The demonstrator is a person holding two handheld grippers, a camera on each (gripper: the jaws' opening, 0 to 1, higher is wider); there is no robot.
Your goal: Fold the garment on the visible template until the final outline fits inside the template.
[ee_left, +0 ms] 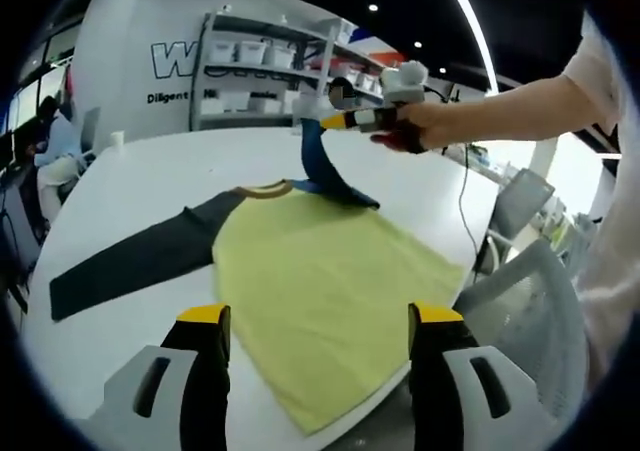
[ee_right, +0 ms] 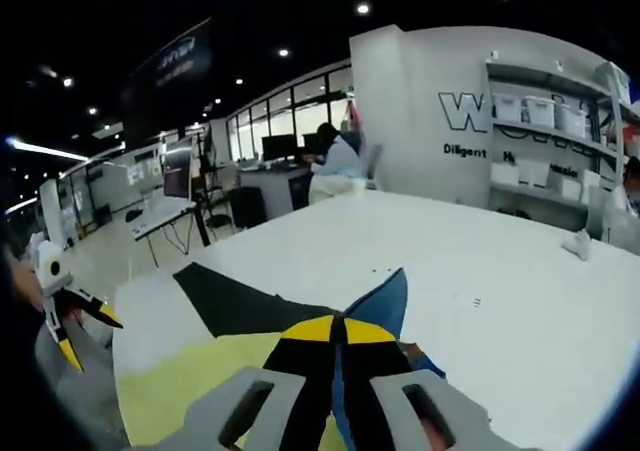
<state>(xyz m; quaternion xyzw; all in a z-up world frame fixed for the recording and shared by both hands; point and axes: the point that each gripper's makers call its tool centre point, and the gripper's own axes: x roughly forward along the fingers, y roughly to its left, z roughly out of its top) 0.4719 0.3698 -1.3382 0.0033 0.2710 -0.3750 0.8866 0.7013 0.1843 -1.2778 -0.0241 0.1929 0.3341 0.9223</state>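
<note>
- I see a yellow shirt (ee_left: 320, 291) with dark sleeves spread flat on the white counter (ee_left: 150, 171).
- My right hand-held gripper (ee_right: 340, 333) is clenched on the blue sleeve (ee_left: 322, 166), lifting it.
- My left hand-held gripper (ee_left: 318, 316) hovers released above the shirt's hem.

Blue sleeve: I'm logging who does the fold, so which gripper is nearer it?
Right. The right gripper is shut on the blue sleeve, lifting it; the left gripper hovers open over the yellow body.

Wall lettering (ee_left: 190, 61) partly hidden behind the shelving (ee_left: 265, 66)
</note>
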